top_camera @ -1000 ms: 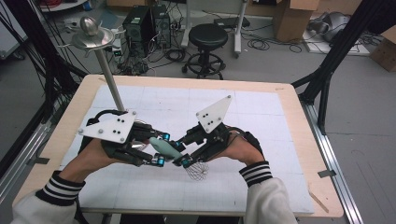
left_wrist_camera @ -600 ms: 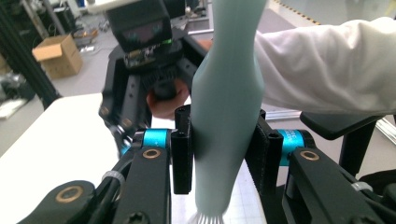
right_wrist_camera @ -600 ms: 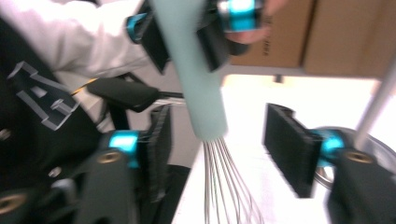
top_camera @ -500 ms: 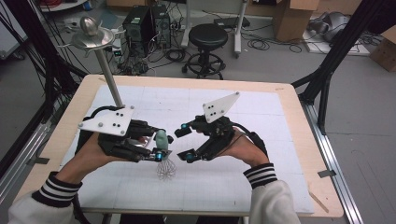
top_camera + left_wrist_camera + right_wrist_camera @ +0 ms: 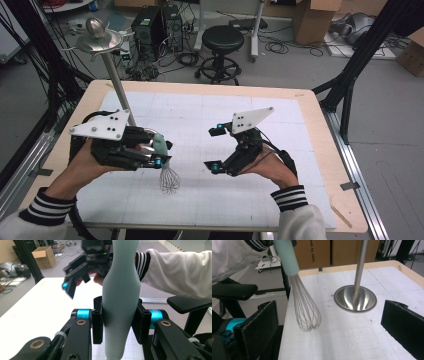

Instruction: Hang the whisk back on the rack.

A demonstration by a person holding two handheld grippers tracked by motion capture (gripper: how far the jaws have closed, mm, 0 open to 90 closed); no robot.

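A whisk [image 5: 169, 180] with a pale teal handle [image 5: 121, 302] hangs wire head down above the white mat. My left gripper [image 5: 159, 150] is shut on the handle, its pads pressing both sides in the left gripper view. My right gripper [image 5: 214, 149] stands to the right of the whisk, and its jaws have just been opening. They are now wide apart with nothing between the pads [image 5: 259, 326]. In the right gripper view the whisk's wires [image 5: 305, 312] hang ahead of that gripper, clear of it.
A steel stand rises at the table's back left, with its round base [image 5: 355, 298] on the mat, a slanted pole [image 5: 117, 85] and a dish on top [image 5: 100, 40]. The wooden table edge [image 5: 320, 130] frames the white gridded mat [image 5: 200, 110].
The right gripper let go of the whisk, opened wide and drew away to the right. The left hand carried the whisk to the left, and its wire head now hangs down.
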